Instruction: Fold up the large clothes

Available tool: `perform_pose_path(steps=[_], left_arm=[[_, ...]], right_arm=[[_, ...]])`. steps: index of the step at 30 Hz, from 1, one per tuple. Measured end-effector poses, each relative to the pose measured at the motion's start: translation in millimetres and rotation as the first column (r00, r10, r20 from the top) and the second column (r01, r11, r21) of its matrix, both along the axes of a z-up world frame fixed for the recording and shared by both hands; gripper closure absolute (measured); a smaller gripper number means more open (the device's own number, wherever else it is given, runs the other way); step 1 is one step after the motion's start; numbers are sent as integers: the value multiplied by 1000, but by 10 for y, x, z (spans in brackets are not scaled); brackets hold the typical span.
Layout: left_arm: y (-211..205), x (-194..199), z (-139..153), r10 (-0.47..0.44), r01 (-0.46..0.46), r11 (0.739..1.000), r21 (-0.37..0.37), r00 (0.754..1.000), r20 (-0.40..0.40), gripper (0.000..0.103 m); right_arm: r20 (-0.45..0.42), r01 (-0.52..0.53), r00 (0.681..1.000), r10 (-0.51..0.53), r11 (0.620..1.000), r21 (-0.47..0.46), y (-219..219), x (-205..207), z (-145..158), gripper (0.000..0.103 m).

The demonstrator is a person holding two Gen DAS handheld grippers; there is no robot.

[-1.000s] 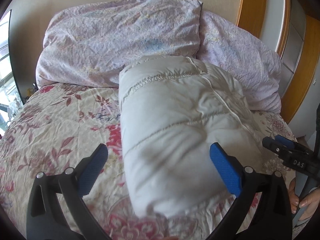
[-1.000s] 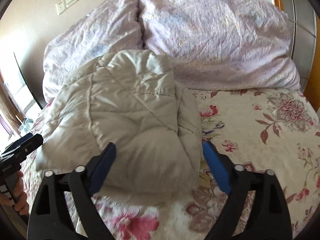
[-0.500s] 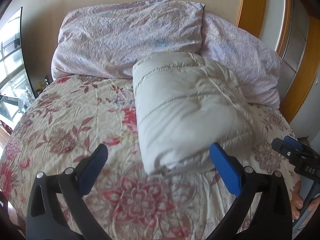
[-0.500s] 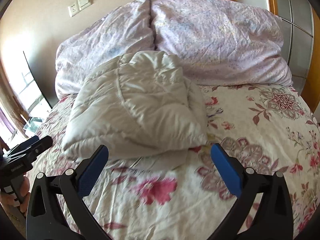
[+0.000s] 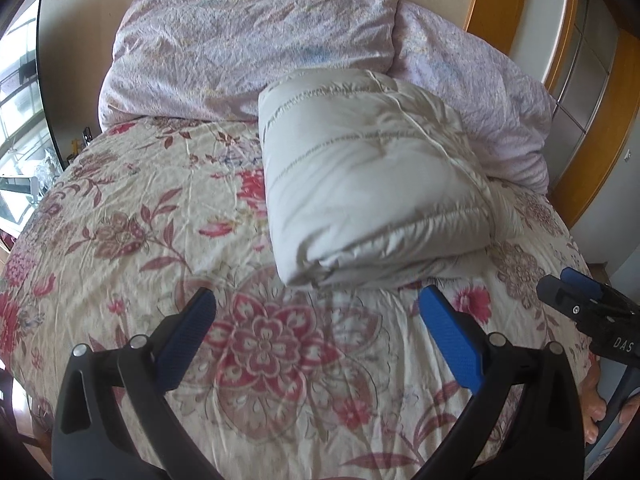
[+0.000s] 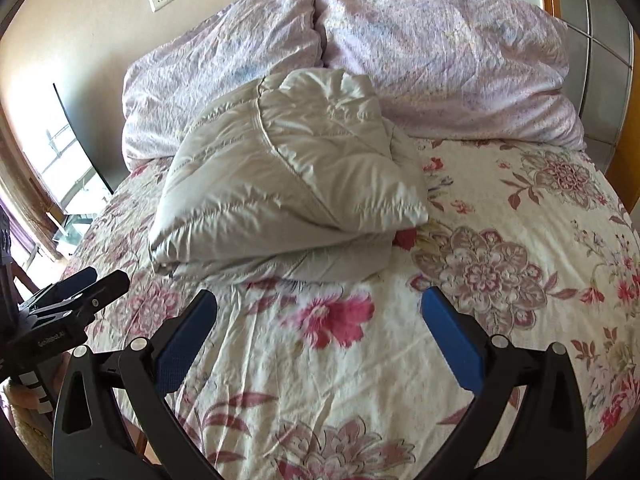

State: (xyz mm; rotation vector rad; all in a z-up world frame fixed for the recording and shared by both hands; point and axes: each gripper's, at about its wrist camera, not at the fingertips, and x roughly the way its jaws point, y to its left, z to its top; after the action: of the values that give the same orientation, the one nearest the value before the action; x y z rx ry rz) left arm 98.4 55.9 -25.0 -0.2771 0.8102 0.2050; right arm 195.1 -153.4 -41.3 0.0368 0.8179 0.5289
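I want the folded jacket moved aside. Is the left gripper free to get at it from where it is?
Probably yes. The left gripper is open and empty, and only bare floral bedspread lies between it and the folded jacket.

My left gripper (image 5: 316, 312) hangs with its jaws spread wide, nothing between the blue pads (image 5: 450, 338). My right gripper (image 6: 318, 312) is the same — jaws far apart, holding nothing. Each shows at the edge of the other's view: the right gripper at the left camera's right edge with a bare hand (image 5: 596, 404) below it — the left gripper at the right camera's left edge.
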Motion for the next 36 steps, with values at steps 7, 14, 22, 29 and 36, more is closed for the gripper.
perform_pose_path(steps=[7, 14, 22, 29, 36], left_arm=[[-63, -58, 0, -19, 19, 1000, -18, 1000, -18, 2], [-147, -104, 56, -36, 36, 999, -25, 999, -22, 2], [-234, -156, 124, -45, 45, 999, -25, 999, -27, 2], [-259, -199, 183, -41, 40, 999, -17, 999, -29, 2], [-281, -202, 196, -53, 52, 998, -38, 998, -37, 2]], right_arm=[[-51, -11, 999, 11, 1000, -2, -55, -63, -28, 1], [-62, -27, 998, 27, 1000, -7, -40, -160, 12, 1], [-51, -52, 997, 52, 999, -9, -6, -281, 133, 1], [-68, -65, 996, 65, 998, -2, -31, -324, 182, 1], [-97, -73, 992, 75, 997, 25, -69, -329, 170, 1]])
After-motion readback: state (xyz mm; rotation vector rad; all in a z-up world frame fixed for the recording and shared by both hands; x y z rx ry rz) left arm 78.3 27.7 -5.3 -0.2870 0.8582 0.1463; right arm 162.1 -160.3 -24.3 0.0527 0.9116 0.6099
